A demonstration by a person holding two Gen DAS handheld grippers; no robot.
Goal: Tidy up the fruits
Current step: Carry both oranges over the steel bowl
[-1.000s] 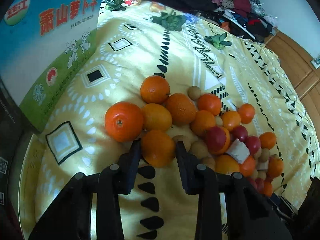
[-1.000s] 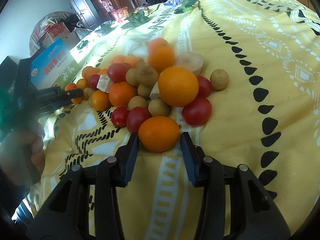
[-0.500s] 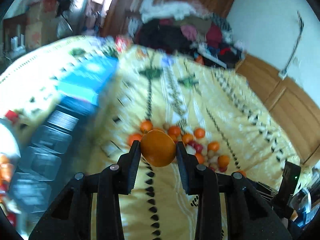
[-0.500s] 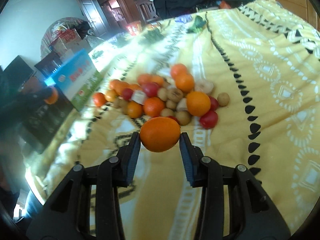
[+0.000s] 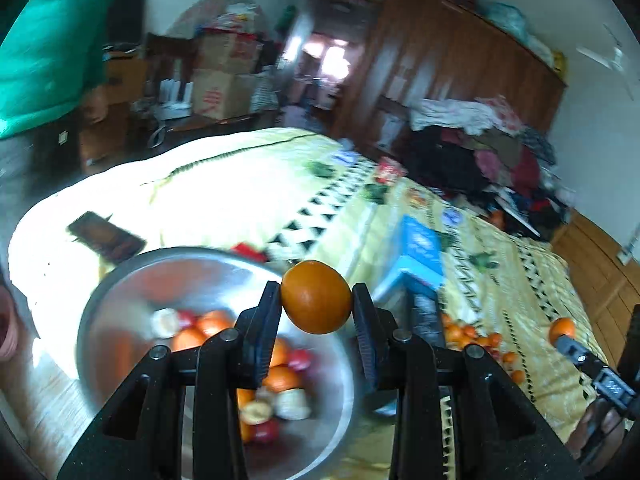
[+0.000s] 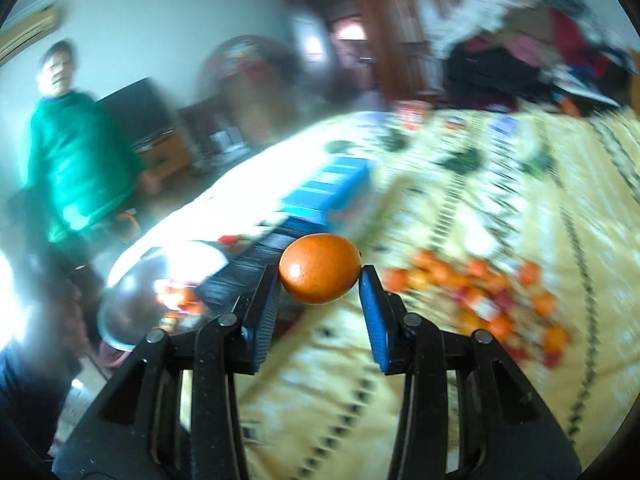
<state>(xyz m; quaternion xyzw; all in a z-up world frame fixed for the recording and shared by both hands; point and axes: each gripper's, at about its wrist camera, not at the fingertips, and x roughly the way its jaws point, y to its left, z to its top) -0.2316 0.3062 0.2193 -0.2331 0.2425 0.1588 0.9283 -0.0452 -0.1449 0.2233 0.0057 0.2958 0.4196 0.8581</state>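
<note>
- Our left gripper (image 5: 316, 300) jaws clench an orange (image 5: 316, 297) above the steel bowl (image 5: 120, 280); released high, it could bounce out.
- Our right gripper (image 6: 319, 276) jaws grasp another orange (image 6: 319, 268) over the bed (image 6: 460, 208); a loosened grip would drop it short.

The left wrist view looks forward and down from close above a round metal bowl (image 5: 120, 304) at the near left edge of the yellow patterned bedspread (image 5: 520, 280). The right wrist view faces leftward across the bedspread from farther right. Both share the bowl, a blue rectangular box (image 6: 332, 188) and the far wooden wardrobe (image 5: 440, 72).
</note>
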